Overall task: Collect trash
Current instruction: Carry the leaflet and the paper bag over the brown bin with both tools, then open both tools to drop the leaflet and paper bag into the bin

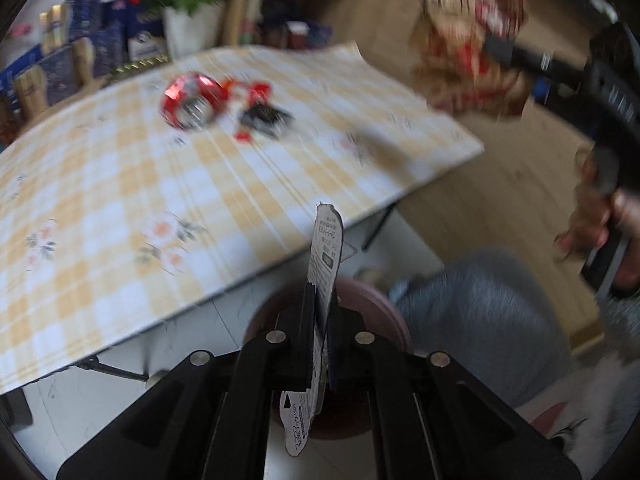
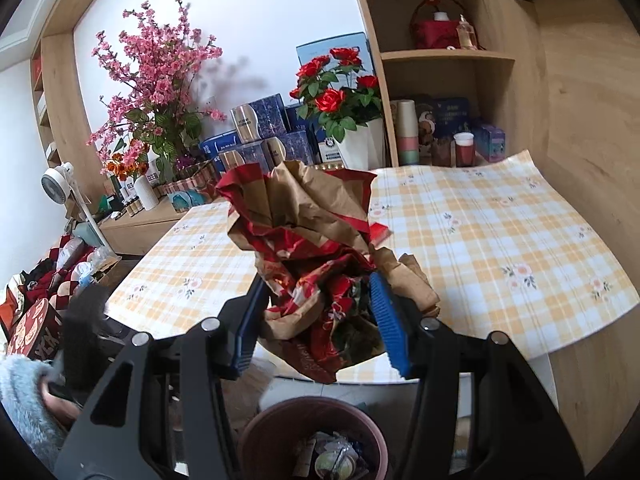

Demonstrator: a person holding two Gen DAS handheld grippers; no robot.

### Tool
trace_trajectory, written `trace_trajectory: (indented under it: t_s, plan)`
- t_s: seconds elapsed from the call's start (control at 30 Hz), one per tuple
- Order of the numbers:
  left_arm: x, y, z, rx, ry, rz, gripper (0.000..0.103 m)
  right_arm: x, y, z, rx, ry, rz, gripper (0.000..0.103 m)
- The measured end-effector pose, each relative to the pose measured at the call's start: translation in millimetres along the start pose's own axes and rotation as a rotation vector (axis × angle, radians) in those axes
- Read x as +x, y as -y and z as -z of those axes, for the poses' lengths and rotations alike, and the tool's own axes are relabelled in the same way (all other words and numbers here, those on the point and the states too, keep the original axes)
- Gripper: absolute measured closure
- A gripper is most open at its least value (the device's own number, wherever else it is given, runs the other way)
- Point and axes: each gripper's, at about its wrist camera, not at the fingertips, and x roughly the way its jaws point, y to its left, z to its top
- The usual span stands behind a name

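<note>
the right tool (image 2: 316,312) is clenched on a crumpled red and brown paper bag (image 2: 308,248), and the dark trash bin (image 2: 312,436) lies directly below it, mouth open upward, so the release should go straight down. the left tool (image 1: 320,320) pinches a thin printed wrapper (image 1: 326,248) standing upright, also over the bin (image 1: 384,304). on the bench (image 1: 120,200), a crushed red can (image 1: 192,100) and small scraps (image 1: 260,116) remain, well apart from both tools. behind are shelves, flowers and boxes.
</note>
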Motion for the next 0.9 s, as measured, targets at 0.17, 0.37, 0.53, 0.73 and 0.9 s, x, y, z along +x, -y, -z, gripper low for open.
trace_trajectory:
  t_s: [0.17,0.37,0.53,0.73,0.9]
  plan:
    - [42.1,16.1,14.1,0.061,-0.107,-0.003,0.098,-10.9,14.4,13.0,0.030,-0.010,0.014,0.050]
    - [72.0,21.8,23.1,0.071,-0.163,-0.004,0.093,-18.7,28.3,23.4,0.028,-0.044,0.038,0.050]
    - [52.6,14.9,15.6,0.020,-0.062,0.016,0.044,-20.8,34.1,34.4,0.051,-0.079,0.033,0.050]
    - [-2.8,-13.6,3.0,-0.133,0.139,-0.039,0.027,-6.5,25.7,57.1,0.063,-0.178,-0.022,0.050]
    - [-47.3,-41.7,7.6,-0.275,0.283,-0.109,0.019,21.8,6.4,84.2,0.032,-0.331,-0.088,0.049]
